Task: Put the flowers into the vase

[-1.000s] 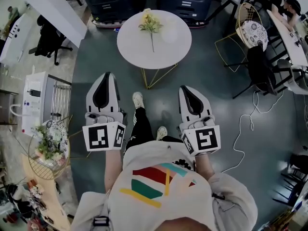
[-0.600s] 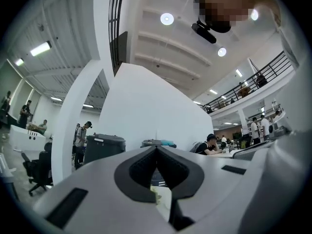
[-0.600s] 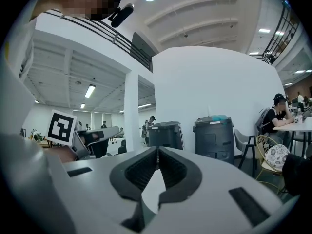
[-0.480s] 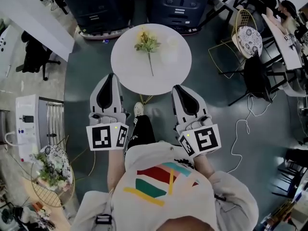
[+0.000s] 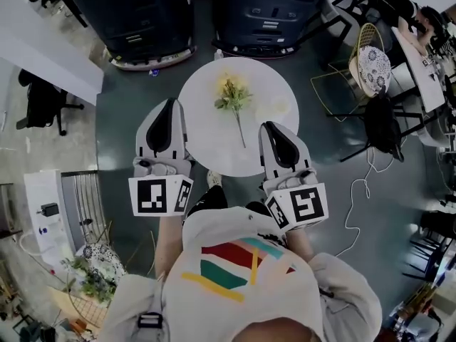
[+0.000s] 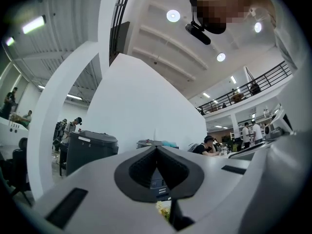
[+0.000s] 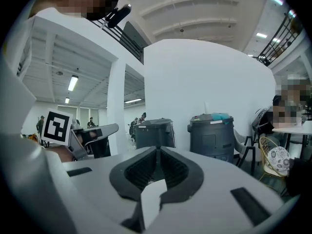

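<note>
A flower (image 5: 232, 97) with yellow blooms, green leaves and a long stem lies flat on the round white table (image 5: 206, 137) in the head view. To its right stands a pale, hard-to-see vase (image 5: 281, 109). My left gripper (image 5: 169, 105) is shut and empty at the table's left edge. My right gripper (image 5: 273, 127) is shut and empty over the near right edge, just right of the stem's end. In the left gripper view the jaws (image 6: 157, 150) meet, with a bit of the flower (image 6: 163, 210) showing below them. The right gripper (image 7: 157, 150) looks level across the room.
Two large dark machines (image 5: 135, 16) (image 5: 271, 9) stand behind the table. A gold wire chair (image 5: 374, 66) and a black chair (image 5: 388, 127) are at the right, with a cable (image 5: 356, 205) on the floor. A wire basket of plants (image 5: 96, 276) sits at the lower left.
The person has walked toward the table, so it and the flower have come closer. Both grippers, earlier over the floor, now reach the table's near edge. Jaws have stayed shut.
</note>
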Tool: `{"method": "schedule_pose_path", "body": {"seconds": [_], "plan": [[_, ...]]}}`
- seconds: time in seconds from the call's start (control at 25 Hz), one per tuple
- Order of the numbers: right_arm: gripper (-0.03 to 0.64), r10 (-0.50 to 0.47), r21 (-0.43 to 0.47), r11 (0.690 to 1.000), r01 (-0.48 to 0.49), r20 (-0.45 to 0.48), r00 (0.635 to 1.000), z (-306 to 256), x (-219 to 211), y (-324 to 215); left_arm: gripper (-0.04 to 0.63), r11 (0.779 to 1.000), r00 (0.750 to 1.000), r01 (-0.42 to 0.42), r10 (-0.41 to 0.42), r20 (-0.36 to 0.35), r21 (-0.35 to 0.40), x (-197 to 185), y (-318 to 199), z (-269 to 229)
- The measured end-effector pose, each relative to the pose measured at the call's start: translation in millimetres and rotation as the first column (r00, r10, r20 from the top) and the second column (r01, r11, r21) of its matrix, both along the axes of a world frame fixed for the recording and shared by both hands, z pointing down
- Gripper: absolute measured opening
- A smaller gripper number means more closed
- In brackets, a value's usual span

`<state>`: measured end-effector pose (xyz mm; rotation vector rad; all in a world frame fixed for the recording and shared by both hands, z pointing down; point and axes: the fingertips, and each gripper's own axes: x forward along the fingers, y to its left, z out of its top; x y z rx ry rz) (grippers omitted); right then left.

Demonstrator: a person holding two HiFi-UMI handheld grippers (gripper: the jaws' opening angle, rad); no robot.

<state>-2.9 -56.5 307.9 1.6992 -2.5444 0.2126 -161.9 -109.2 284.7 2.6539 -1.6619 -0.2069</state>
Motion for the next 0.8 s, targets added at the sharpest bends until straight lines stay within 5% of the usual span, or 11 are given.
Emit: {"method": "schedule_pose_path", "body": {"seconds": [0.28, 0.52, 0.6, 0.72, 0.8], "plan": [[0.020, 0.076, 0.018, 0.997, -0.076, 0.023, 0.997, -11.4, 0.7, -36.1, 0.005, 1.000, 0.999, -0.030, 0.030, -0.024, -0.007, -7.0, -50.6, 4.5], [0.294, 0.077, 0.029, 0.996, -0.083, 0.174, 0.982, -28.6, 24.0, -68.9, 0.006, 1.000, 0.999, -0.018, 0.017, -0.037, -0.021, 5.6, -73.1, 10.1], [0.436, 0.054, 0.038, 0.997, -0.063, 0.202, 0.978, -34.2, 26.4, -90.5, 0.006, 1.000, 0.999, -0.013, 0.012, -0.030, -0.024, 8.3, -76.7, 9.7], [0.482, -0.027, -0.011, 0.999, 0.030, 0.192, 0.981, -32.9, 20.8, -133.1, 0.006, 1.000, 1.000, -0.001, 0.001, -0.012, -0.024, 8.8, -82.2, 12.2], [0.482, -0.074, -0.138, 0.986, 0.097, 0.167, 0.983, -14.3, 14.2, -166.1, 0.006, 0.999, 1.000, 0.006, -0.006, -0.005, -0.035, 8.9, -87.3, 20.7]]}}
